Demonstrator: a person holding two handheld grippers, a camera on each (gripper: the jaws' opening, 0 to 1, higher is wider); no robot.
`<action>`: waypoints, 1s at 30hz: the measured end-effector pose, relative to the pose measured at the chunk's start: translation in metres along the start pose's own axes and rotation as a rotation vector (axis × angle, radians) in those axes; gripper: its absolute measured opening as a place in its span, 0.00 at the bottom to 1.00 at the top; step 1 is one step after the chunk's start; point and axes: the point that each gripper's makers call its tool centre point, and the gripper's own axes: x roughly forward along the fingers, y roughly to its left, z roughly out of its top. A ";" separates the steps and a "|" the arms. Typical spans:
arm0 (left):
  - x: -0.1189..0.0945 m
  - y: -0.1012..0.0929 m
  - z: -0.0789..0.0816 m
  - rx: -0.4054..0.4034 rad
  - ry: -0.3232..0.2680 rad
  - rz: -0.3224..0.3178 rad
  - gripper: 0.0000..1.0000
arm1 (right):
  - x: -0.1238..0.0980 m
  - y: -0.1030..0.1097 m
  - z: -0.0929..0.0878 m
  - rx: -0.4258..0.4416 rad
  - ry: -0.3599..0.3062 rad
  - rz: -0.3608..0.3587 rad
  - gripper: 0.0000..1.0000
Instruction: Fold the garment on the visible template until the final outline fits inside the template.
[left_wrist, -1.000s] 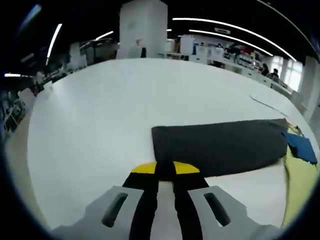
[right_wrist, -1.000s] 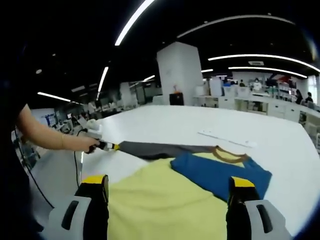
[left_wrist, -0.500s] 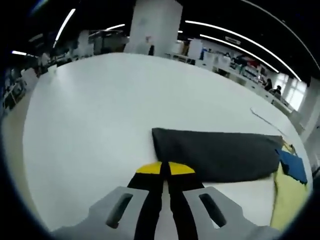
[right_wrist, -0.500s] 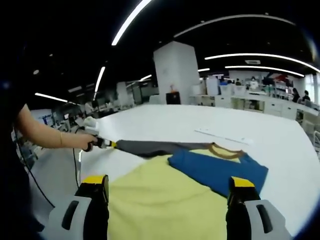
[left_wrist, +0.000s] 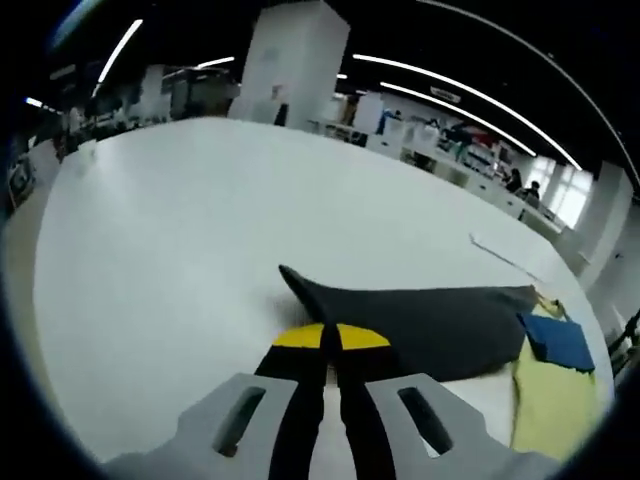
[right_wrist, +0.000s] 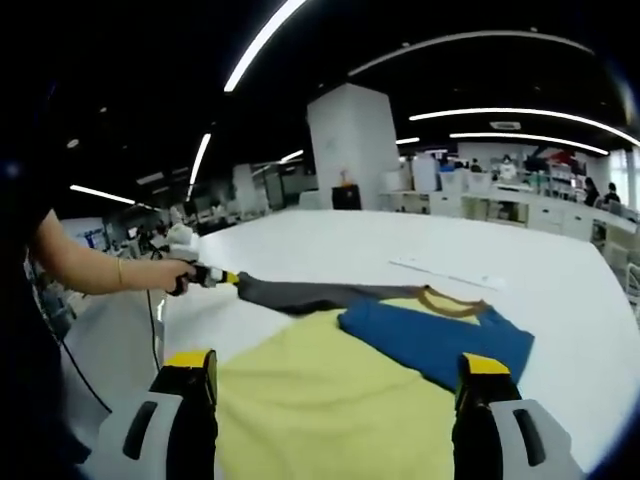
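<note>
The garment lies on a white table (left_wrist: 170, 230). It has a yellow body (right_wrist: 330, 400), a blue sleeve (right_wrist: 430, 335) folded over it, a brown collar (right_wrist: 452, 303) and a long dark grey sleeve (left_wrist: 440, 320) stretched out to the side. My left gripper (left_wrist: 331, 337) is shut on the grey sleeve's end, whose corner stands lifted off the table. In the right gripper view a hand holds that left gripper (right_wrist: 215, 277) at the grey sleeve (right_wrist: 300, 294). My right gripper (right_wrist: 337, 375) hangs open above the yellow body, its jaws wide apart with nothing between them.
A thin white strip (right_wrist: 440, 274) lies on the table beyond the collar, also seen as the strip (left_wrist: 505, 258) in the left gripper view. A cable (right_wrist: 155, 335) hangs off the table's left edge. A white pillar (right_wrist: 355, 150) and desks stand far behind.
The left gripper has risen slightly with the grey sleeve's end, so its corner now peaks off the table. The right gripper has stayed put and open.
</note>
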 end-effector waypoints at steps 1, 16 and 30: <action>0.000 -0.004 0.002 0.011 -0.003 -0.013 0.00 | -0.001 0.000 -0.001 -0.004 0.004 -0.001 0.99; -0.007 -0.060 0.025 -0.008 -0.031 -0.163 0.00 | -0.014 0.003 -0.006 0.005 0.012 -0.013 0.99; -0.014 -0.122 0.043 0.062 -0.067 -0.272 0.00 | -0.017 0.010 -0.006 0.010 -0.004 0.000 0.99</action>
